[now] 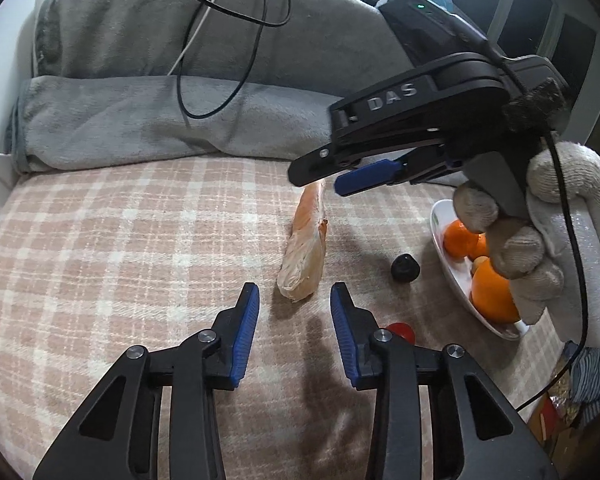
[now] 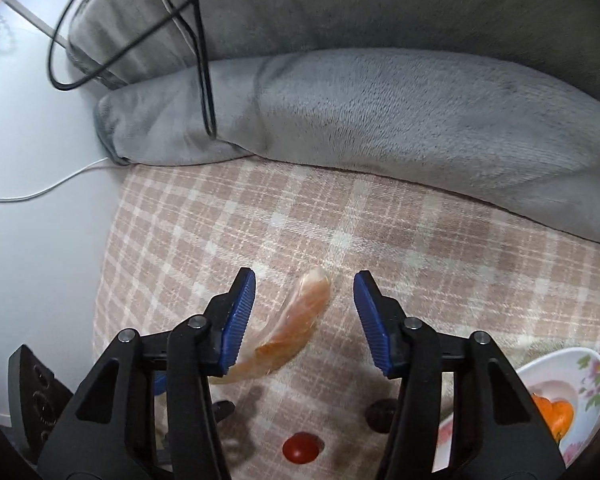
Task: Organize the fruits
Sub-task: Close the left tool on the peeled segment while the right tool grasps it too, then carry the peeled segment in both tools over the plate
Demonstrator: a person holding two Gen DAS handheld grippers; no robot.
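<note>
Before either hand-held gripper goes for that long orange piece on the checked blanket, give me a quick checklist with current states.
1. Long orange piece lying free on the checked blanket: ok.
2. Left hand-held gripper empty, pads apart, near end of the piece just ahead: ok.
3. Right hand-held gripper straddling the far end, pads not touching it: ok.
4. Both grippers on the same piece, collision risk: not ok.
5. Plate with oranges has free room: cannot tell.
6. Small dark fruit and red fruit lie apart from the piece: ok.
</note>
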